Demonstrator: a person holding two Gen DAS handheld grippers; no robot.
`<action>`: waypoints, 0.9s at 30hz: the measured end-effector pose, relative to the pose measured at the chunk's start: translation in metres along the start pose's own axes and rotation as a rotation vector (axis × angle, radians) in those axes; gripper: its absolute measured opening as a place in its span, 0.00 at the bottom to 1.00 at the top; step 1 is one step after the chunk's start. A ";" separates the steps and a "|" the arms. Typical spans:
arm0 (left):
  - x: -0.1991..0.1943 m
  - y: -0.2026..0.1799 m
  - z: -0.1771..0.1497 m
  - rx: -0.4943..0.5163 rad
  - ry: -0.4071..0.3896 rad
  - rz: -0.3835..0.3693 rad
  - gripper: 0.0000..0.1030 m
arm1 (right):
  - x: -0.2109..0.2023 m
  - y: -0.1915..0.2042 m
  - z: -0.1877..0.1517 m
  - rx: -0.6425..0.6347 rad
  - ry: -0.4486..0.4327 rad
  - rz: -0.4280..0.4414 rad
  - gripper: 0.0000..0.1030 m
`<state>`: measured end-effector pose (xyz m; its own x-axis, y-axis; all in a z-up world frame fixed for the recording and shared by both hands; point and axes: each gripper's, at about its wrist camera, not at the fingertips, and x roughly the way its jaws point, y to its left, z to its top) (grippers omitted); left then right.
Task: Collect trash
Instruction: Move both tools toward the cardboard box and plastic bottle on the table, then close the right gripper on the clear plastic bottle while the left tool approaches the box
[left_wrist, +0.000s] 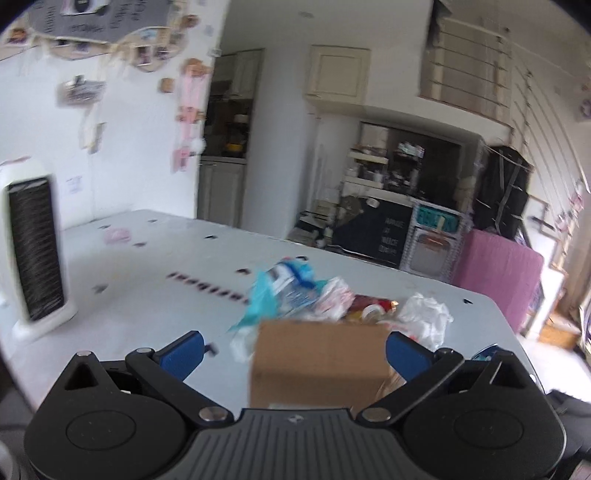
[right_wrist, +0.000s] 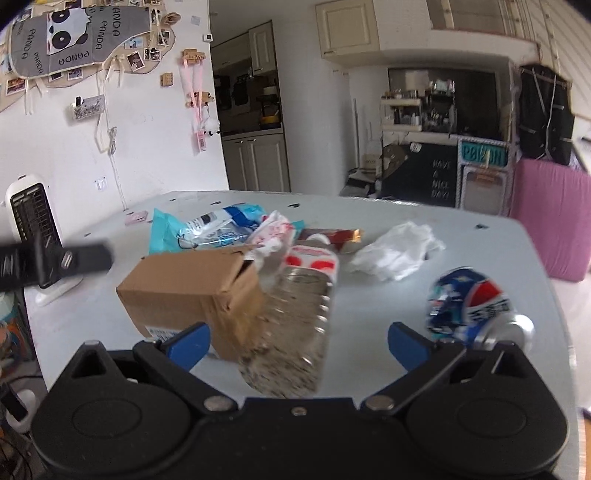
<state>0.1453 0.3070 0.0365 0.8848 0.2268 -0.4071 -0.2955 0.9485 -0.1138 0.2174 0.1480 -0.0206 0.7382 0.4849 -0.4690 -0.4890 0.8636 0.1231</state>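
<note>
**Trash heaped on the bench, both grippers wide**

While the trash lies in a loose heap on the white bench (right_wrist: 369, 314), neither of my grippers has hold of any of it. Nearest me sits a brown cardboard box (right_wrist: 192, 291), one flap lifted at its top. Just to its right a clear plastic bottle (right_wrist: 295, 325) lies lengthwise, its red-and-white label (right_wrist: 314, 260) at the far end, and its body touches the box's corner. Behind these rest a teal and blue plastic wrapper (right_wrist: 207, 229), a crumpled red-and-white wrapper (right_wrist: 273, 232) and a flat red packet (right_wrist: 332, 234). Further right a wad of white tissue (right_wrist: 397, 251) lies apart from the pile. A dented blue Pepsi can (right_wrist: 469, 306) lies on its side near the bench's right edge, just beyond my right fingertip.

My right gripper (right_wrist: 297, 341) is spread wide, and the bottle's near end lies between its blue fingers (right_wrist: 188, 343) without touching either. My left gripper (left_wrist: 295, 350) is equally spread, with the box (left_wrist: 319, 362) between its fingers; whether the right finger touches it, I cannot tell.

At the bench's far left stands a white heater (right_wrist: 31, 221).
</note>
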 end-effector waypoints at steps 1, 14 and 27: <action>0.007 -0.005 0.005 0.016 0.011 -0.010 1.00 | 0.005 0.002 0.001 0.005 0.004 0.002 1.00; 0.087 -0.059 0.008 0.286 0.141 0.086 1.00 | 0.029 -0.015 -0.009 0.095 0.079 0.079 0.59; 0.079 -0.078 0.012 0.295 0.111 -0.025 0.57 | -0.003 -0.033 -0.016 0.091 0.084 0.134 0.59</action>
<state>0.2430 0.2538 0.0242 0.8412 0.1923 -0.5055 -0.1426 0.9804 0.1357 0.2242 0.1164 -0.0373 0.6258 0.5867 -0.5139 -0.5338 0.8026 0.2663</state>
